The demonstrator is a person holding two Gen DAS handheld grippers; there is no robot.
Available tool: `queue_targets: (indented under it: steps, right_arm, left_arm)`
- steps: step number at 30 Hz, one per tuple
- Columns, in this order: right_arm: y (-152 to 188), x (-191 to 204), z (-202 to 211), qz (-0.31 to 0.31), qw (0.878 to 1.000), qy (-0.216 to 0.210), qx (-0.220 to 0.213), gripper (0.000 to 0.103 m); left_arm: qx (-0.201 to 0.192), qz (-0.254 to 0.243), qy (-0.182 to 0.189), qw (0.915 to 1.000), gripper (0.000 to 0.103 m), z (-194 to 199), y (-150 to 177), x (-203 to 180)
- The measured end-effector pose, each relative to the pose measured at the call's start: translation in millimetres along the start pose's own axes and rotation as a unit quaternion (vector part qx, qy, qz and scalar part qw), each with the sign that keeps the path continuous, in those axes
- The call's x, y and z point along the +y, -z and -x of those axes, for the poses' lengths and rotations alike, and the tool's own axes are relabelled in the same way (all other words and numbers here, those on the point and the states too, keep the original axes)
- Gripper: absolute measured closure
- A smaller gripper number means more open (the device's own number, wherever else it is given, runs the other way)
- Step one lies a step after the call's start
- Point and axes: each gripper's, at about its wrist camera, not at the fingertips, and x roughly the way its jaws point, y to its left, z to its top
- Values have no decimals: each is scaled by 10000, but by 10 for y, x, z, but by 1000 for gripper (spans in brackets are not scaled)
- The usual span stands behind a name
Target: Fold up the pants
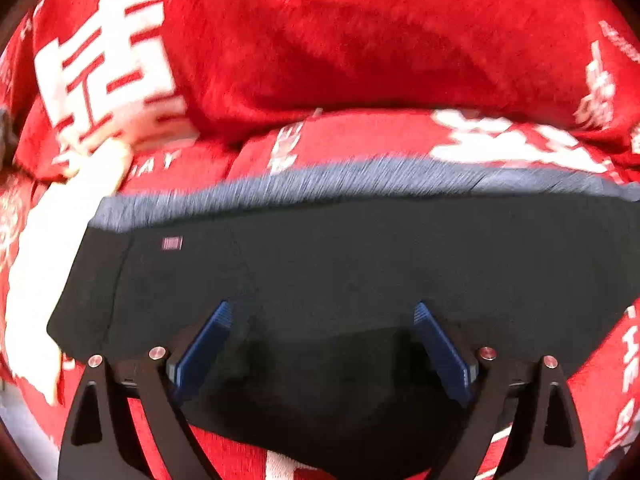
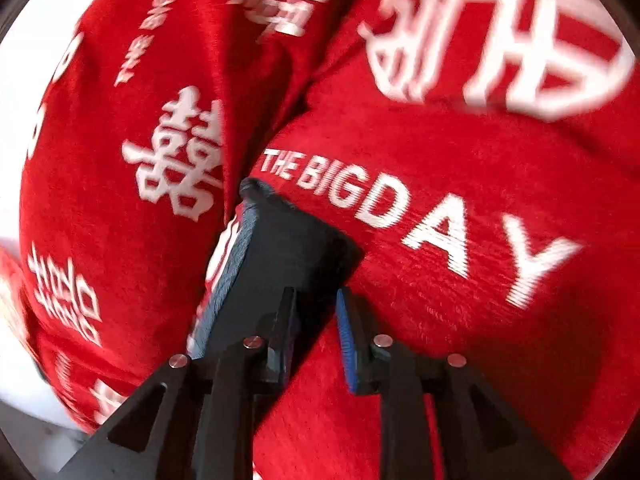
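1. Both your views are bright and evenly lit, the red blanket (image 1: 360, 40) strongly saturated.
2. Motion blur streaks the white lettering, worst at upper right of the right wrist view.
3. Fisheye bending bulges everything, with black vignette in the corners.
4. The dark pants (image 1: 340, 260) lose all detail; a soft shadow sits at lower centre.

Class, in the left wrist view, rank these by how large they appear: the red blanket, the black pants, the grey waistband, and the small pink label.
1. Red blanket
2. Black pants
3. Grey waistband
4. Pink label

The fisheye lens enlarges nearer things, so this is apparent size only.
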Motion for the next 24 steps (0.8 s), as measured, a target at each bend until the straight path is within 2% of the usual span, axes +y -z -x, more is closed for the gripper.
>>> queue_targets:
  steps: [2,4,7,10,12,14,17,18,19,22,24]
  right_arm:
    - [22,354,36,751,9971,-86,18,79]
    - [81,719,-123,1362,9901,-164,305,79]
    - [281,1279,-611,2203,9715,-240,848,79]
    - [590,1658,-1191,2746,9501,-205,1468,79]
    - [765,1756,-1448,2922,9408,-118,1713,79]
    - [845,1775,-1698,3056,9352,93,1784,83]
    - [732,1697,-1793,3198,9345,223,1545,88]
    - [673,1668,-1823,3201,9353,278,1483,88]
    - [591,1631,-1853,3171,9371,446,1392,88]
    - [323,1512,-1833,2746,9520,656,1186,88]
    - [138,1379,-1669,2428,9630,730,912,84]
  left_arm:
    - [-88,-146,146,9997,10,31,-123,-85]
    - [-93,-378,233,9990,10,-40,-292,-279]
    - [-30,-504,287,9983,10,-235,-476,-515]
    - [235,-401,414,9981,10,-512,-600,-683]
    - [260,-391,260,9986,10,-640,-638,-750]
    - [176,-257,301,9991,10,-706,-687,-731]
    - [271,-118,458,9985,8,-810,-759,-684]
    - [303,-40,452,9985,3,-848,-790,-649]
    - [327,27,456,9984,3,-876,-812,-622]
    - [434,386,431,9974,3,-918,-866,-490]
    - [367,467,431,9973,3,-815,-846,-373]
